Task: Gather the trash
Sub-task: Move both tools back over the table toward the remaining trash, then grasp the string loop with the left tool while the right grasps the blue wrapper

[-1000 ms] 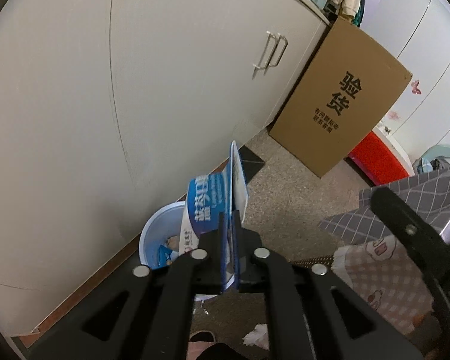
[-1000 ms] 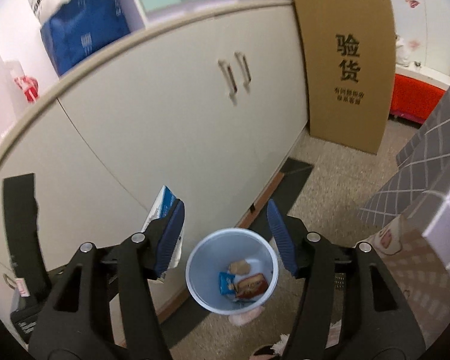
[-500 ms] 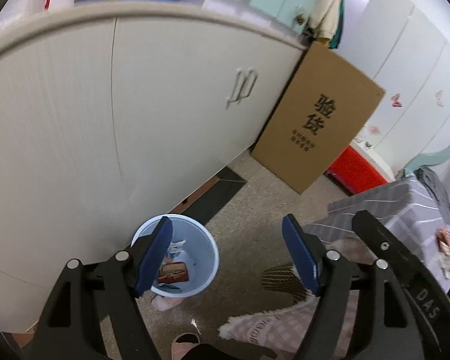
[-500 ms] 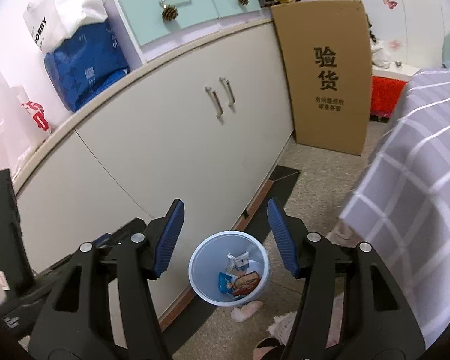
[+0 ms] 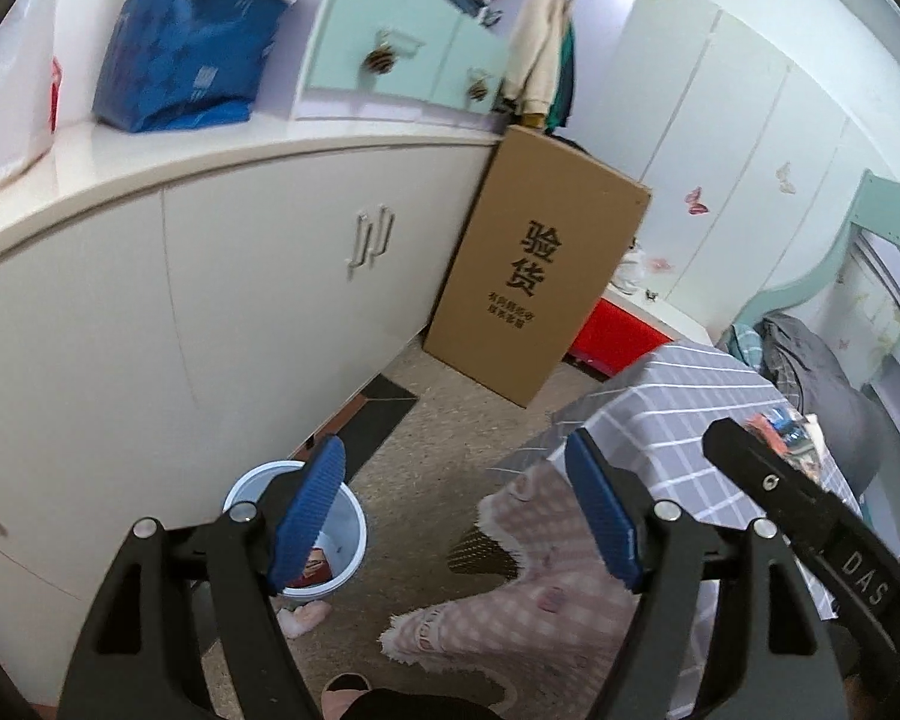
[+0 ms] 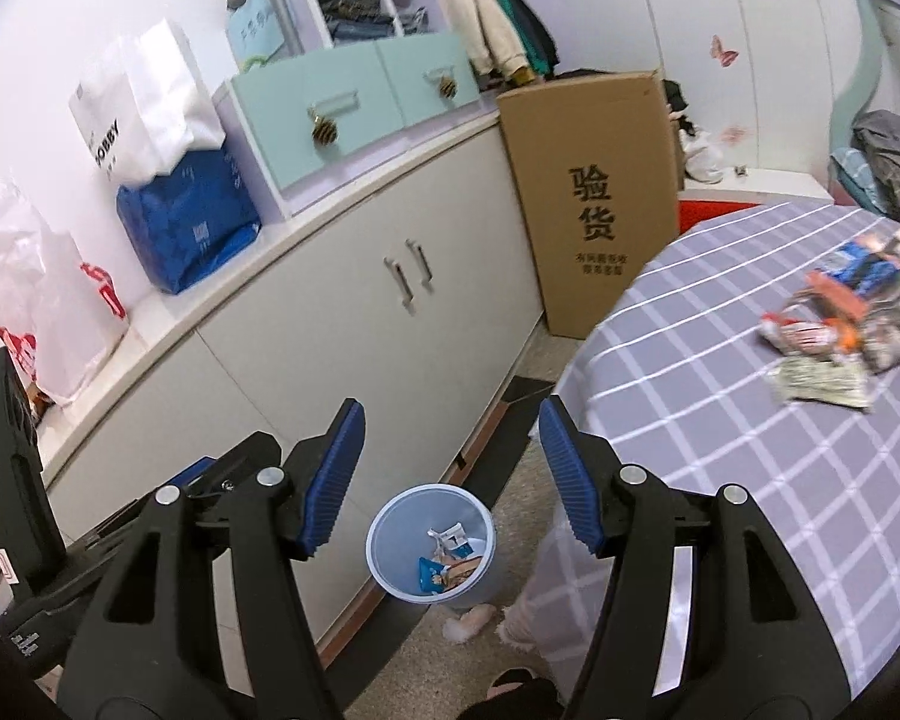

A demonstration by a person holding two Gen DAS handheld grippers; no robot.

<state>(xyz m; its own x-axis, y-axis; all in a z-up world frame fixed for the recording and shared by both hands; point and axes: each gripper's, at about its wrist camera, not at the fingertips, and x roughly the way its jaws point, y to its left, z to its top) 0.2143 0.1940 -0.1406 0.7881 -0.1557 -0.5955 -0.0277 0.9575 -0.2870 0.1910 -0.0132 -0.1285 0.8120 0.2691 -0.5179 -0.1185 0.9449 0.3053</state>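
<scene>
A light blue trash bin (image 6: 432, 543) stands on the floor by the white cabinet, with several wrappers inside; it also shows in the left wrist view (image 5: 342, 525). My left gripper (image 5: 456, 510) is open and empty, high above the floor to the right of the bin. My right gripper (image 6: 450, 468) is open and empty, above the bin. More wrappers (image 6: 840, 312) lie in a pile on the table with the grey checked cloth (image 6: 720, 420), at the right; they show blurred in the left wrist view (image 5: 780, 432).
A tall cardboard box (image 6: 594, 198) leans against the cabinet (image 6: 330, 330) end. Bags (image 6: 180, 216) and teal drawers (image 6: 354, 102) sit on the cabinet top. A red box (image 5: 615, 336) stands on the floor behind. Pink slippers (image 6: 471, 621) lie by the bin.
My left gripper opened and let go of the blue and white wrapper, which now lies in the bin. Both grippers have risen and turned toward the table.
</scene>
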